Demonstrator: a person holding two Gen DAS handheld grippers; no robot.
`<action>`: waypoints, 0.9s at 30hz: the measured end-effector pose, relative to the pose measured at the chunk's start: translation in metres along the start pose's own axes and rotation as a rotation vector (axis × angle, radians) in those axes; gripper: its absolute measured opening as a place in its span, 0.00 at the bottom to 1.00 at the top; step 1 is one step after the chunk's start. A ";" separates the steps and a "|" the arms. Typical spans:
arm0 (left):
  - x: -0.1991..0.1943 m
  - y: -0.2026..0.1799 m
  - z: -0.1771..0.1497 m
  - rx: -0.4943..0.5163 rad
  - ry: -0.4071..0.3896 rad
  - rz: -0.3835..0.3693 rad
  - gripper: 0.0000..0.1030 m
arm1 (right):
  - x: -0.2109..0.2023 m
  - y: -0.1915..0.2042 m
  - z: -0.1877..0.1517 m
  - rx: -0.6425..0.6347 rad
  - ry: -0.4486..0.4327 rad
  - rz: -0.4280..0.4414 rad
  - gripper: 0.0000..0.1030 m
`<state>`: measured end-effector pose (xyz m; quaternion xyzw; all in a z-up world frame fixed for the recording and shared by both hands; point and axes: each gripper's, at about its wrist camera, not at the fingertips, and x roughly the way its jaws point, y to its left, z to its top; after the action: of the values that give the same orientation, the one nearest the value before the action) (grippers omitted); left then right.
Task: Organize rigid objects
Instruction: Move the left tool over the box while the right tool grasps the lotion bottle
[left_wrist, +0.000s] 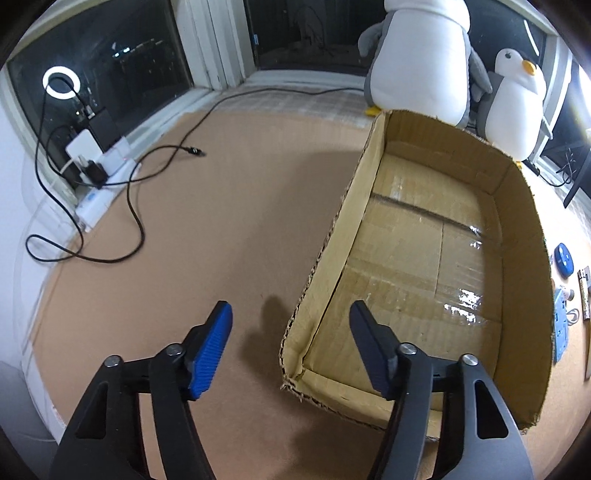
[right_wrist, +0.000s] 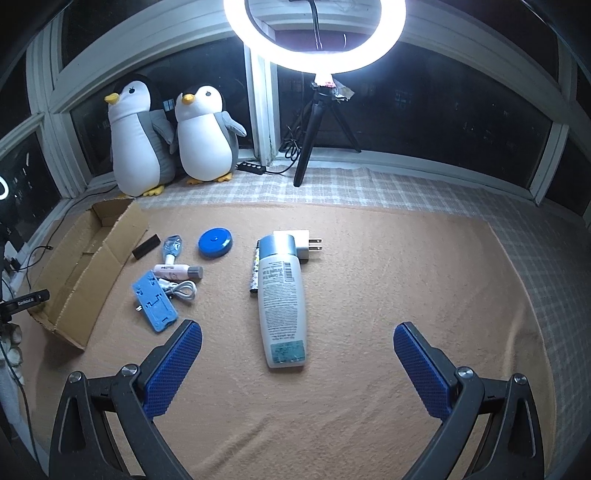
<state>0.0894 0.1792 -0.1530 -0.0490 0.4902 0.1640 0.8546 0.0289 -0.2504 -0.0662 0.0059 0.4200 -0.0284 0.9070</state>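
On tan felt matting (right_wrist: 369, 258) beneath dark window panes: scattered hard items beside an open shallow brown cardboard box (left_wrist: 524, 236).

Left gripper (left_wrist: 291, 314), black arms with blue ribbed pads, spread wide, holding nothing, poised over the box's near left corner; one finger outside the box wall, the other above the taped box floor. Nothing visible inside the box. To the box's left, black cable (left_wrist: 136, 218) looped across the mat toward a white power strip (left_wrist: 99, 155) by the sill.

Right gripper (right_wrist: 297, 332), likewise spread wide and holding nothing, hanging above the mat with a tall white plastic bottle with a grey-blue cap (right_wrist: 280, 299) lying flat between and just ahead of its fingers, cap pointing away. White wall plug adapter (right_wrist: 301, 242) touching the cap end; patterned slim lighter (right_wrist: 254, 273) tight along the bottle's left side.

Farther left, nearer the box:
- round blue tape-measure disc (right_wrist: 215, 242)
- small pink tube with grey cap (right_wrist: 179, 272)
- clear crinkled small packet (right_wrist: 171, 246)
- coiled white cable (right_wrist: 181, 290)
- flat blue plastic phone stand (right_wrist: 153, 304)
- small black rectangular block (right_wrist: 146, 246), just beside the box wall

At the back on the checked cloth, two grey-and-white plush penguins (right_wrist: 173, 140) standing side by side, touching; to their right, lit ring light on a black tripod (right_wrist: 316, 33).
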 end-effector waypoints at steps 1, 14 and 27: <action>0.002 0.000 0.000 0.001 0.005 -0.003 0.57 | 0.003 -0.001 0.000 0.000 0.002 -0.002 1.00; 0.014 -0.010 -0.002 0.021 0.029 -0.023 0.37 | 0.045 0.009 0.013 -0.081 0.032 -0.014 0.97; 0.014 -0.011 -0.002 0.027 0.020 -0.022 0.37 | 0.105 0.026 0.018 -0.169 0.123 -0.047 0.78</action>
<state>0.0987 0.1714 -0.1669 -0.0445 0.5003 0.1474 0.8520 0.1120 -0.2298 -0.1353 -0.0788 0.4759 -0.0137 0.8758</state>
